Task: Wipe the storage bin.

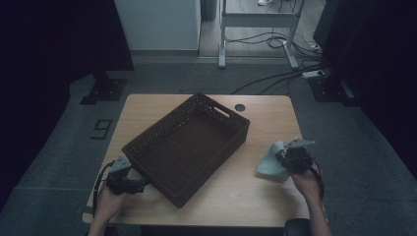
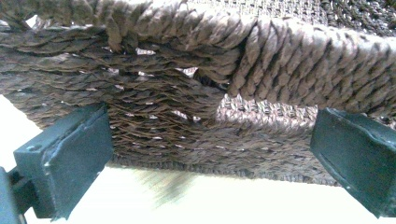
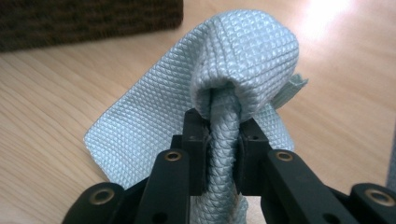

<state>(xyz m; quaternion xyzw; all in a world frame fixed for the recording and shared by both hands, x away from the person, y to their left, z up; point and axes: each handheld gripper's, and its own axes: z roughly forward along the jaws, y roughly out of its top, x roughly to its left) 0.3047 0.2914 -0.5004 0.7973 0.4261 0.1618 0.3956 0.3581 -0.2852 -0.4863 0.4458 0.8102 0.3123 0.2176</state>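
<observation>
we've got the right gripper [image 3: 223, 156] pinching the light blue cloth [image 3: 243, 60] near the table's [image 1: 231, 196] right edge, bare wood around it; left gripper [image 2: 210, 154] spread wide at the wicker basket's [image 1: 192, 142] near corner, basket looks empty

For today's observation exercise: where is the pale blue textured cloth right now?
In the high view the pale blue textured cloth sits at the table's right side, right of the dark woven basket, pinched in the right hand-held gripper.
</observation>
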